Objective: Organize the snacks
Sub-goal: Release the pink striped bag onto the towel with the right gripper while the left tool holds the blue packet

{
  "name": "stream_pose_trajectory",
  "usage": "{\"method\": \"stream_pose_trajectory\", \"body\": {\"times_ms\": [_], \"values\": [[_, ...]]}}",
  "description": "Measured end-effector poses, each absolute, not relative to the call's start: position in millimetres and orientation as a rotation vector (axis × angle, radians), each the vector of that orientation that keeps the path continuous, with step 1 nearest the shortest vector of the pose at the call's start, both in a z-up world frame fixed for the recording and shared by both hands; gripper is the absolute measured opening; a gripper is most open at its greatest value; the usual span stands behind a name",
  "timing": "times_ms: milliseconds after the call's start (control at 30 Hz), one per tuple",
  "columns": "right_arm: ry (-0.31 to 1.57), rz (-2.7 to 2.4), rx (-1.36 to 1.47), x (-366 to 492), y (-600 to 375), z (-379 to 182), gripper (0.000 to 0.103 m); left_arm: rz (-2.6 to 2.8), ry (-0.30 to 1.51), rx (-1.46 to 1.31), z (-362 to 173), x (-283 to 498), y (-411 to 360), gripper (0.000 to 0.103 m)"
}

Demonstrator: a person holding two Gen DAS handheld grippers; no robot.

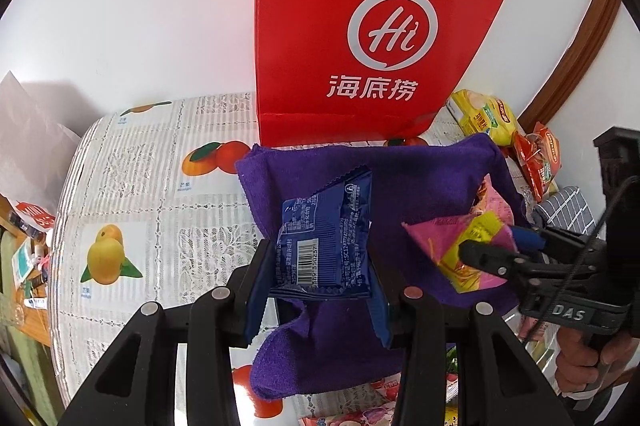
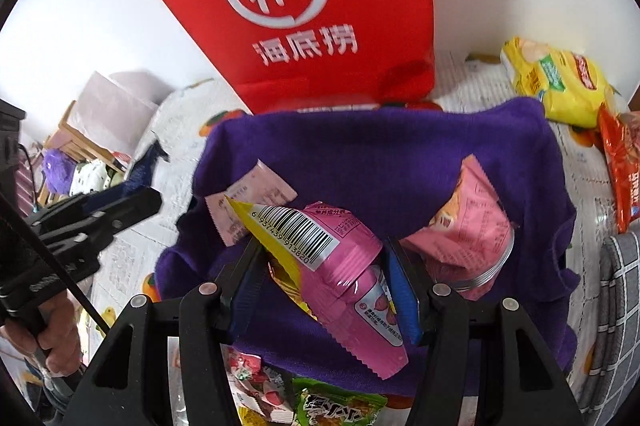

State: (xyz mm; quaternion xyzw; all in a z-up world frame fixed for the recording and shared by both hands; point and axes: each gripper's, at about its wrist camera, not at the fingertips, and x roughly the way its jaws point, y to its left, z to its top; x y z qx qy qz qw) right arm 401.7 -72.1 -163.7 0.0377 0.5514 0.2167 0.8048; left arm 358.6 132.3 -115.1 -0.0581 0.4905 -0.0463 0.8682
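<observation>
- The left hand-held gripper (image 1: 320,266) pinched a blue packet (image 1: 326,238) between its pads, holding it over the purple cloth (image 1: 420,177) spread on the table (image 1: 132,185).
- The right hand-held gripper (image 2: 320,282) pinched a pink packet (image 2: 340,266) with a yellow corner and a barcode, also over the cloth.
- Two more pink packets lay on the cloth: a small pale one (image 2: 250,201) just beyond the right gripper's load, and a larger one (image 2: 464,222) just beside its right pad.
- A red bag (image 1: 360,25) stood upright behind the cloth, against the wall.
- A yellow packet (image 2: 560,85) and an orange-red one (image 2: 624,165) lay on the table off the cloth's far right corner; more snacks (image 2: 320,406) sat at the near edge.
- The step in hand looked like gathering packets onto the cloth, both hands carrying one at once.
- The next move probably called for lowering each packet to a bare patch of cloth, then spreading the pads to let go.
- The right packet hung tilted, so it might tip as it is freed; setting its low end down first should help.
- The blue packet needed a spot apart from the pink ones if sorting by kind was meant.
</observation>
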Motion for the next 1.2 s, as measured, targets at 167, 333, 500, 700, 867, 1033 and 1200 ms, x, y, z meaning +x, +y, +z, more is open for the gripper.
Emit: {"method": "stream_pose_trajectory", "body": {"times_ms": [167,333,500,700,867,1033,1200], "values": [[1.198,0.459,0.069,402,-70,-171,0.059,-0.098,1.022,-0.126,-114,359,134,0.041],[1.196,0.456,0.061,402,-69,-172,0.059,-0.102,1.023,-0.120,-112,358,132,0.041],[1.174,0.428,0.038,402,-72,-167,0.061,-0.104,1.023,-0.115,-112,358,131,0.041],[1.153,0.411,0.020,400,-76,-160,0.062,-0.105,1.029,-0.109,-114,359,128,0.041],[1.126,0.401,-0.003,396,-78,-152,0.062,-0.112,1.032,-0.096,-115,359,124,0.041],[1.089,0.376,-0.044,392,-81,-144,0.062,-0.117,1.034,-0.089,-116,360,123,0.041],[1.048,0.334,-0.111,388,-81,-138,0.062,-0.116,1.036,-0.088,-117,360,123,0.041]]}}
